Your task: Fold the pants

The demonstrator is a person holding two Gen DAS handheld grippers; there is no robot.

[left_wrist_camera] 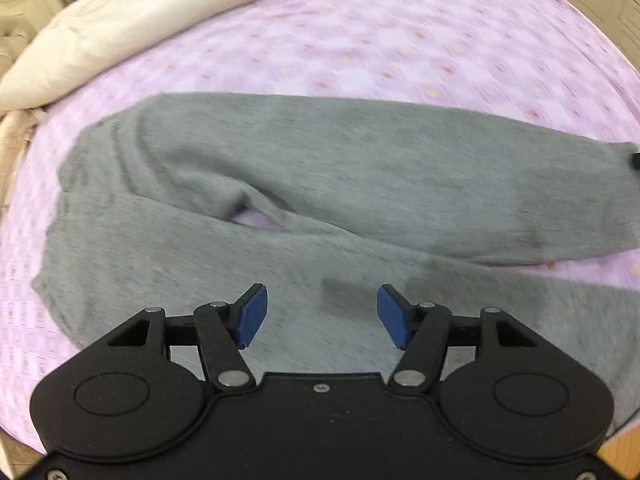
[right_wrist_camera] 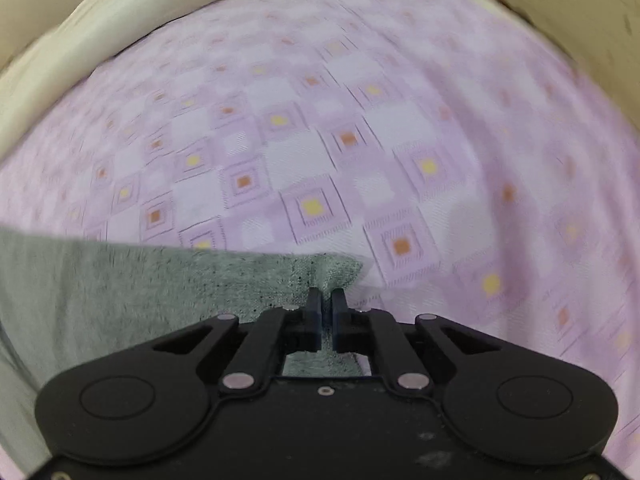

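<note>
Grey pants (left_wrist_camera: 280, 184) lie spread across a pink patterned bed sheet (left_wrist_camera: 400, 48), waist at the left, both legs running to the right. My left gripper (left_wrist_camera: 322, 316) hovers open above the near leg, blue pads wide apart with nothing between them. In the right wrist view the end of a grey pant leg (right_wrist_camera: 160, 288) reaches in from the left. My right gripper (right_wrist_camera: 327, 300) is shut on that cloth near its corner, and the fabric shows between and behind the closed fingers.
A cream duvet (left_wrist_camera: 140, 20) is bunched along the far side of the bed. A cream bed frame edge (right_wrist_camera: 580, 40) runs along the right. The sheet (right_wrist_camera: 360, 140) stretches beyond the leg end. A bit of wooden floor (left_wrist_camera: 624, 452) shows at the lower right.
</note>
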